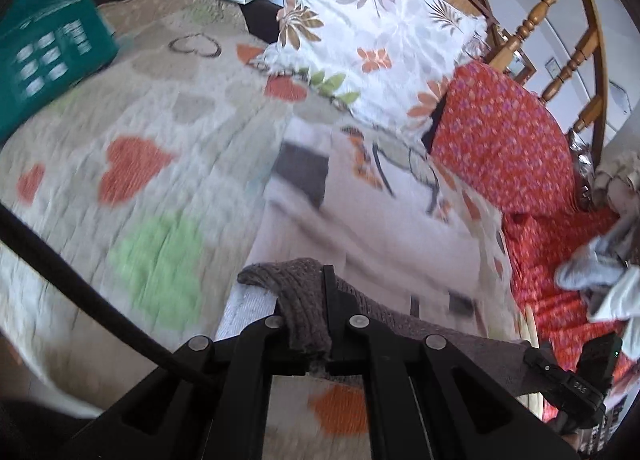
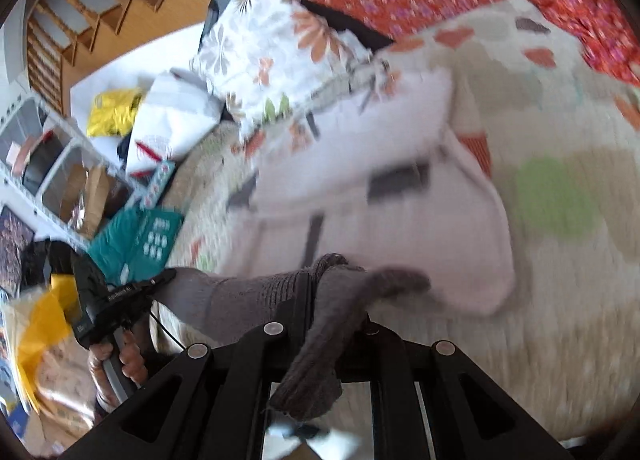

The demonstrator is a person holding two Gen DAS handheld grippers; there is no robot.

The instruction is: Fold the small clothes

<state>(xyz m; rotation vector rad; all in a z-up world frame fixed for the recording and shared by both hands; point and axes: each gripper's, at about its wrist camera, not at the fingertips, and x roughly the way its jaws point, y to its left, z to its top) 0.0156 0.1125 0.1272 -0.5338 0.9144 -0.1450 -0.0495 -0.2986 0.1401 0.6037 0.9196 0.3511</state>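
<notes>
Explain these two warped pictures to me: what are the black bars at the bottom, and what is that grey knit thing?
No robot here: a person carries hand-held tongs in each hand, with a wide-angle camera on each looking along its fingers. The black bars are those tongs. The left tongs and right tongs are both shut on one grey sock, stretched between them above a heart-patterned bedspread. A floral pillow and a pale folded garment lie on the bed. The blur comes from motion.

Motion blur smears the heart-print bedspread (image 1: pixel 132 179) and the pale folded cloth (image 2: pixel 384 195) in both views; the cloth's print cannot be read. The grey sock (image 1: pixel 304 300) covers the left gripper's (image 1: pixel 326 292) fingertips. The teal box (image 1: pixel 44 59) is cut off at the frame edge, its lettering illegible.
</notes>
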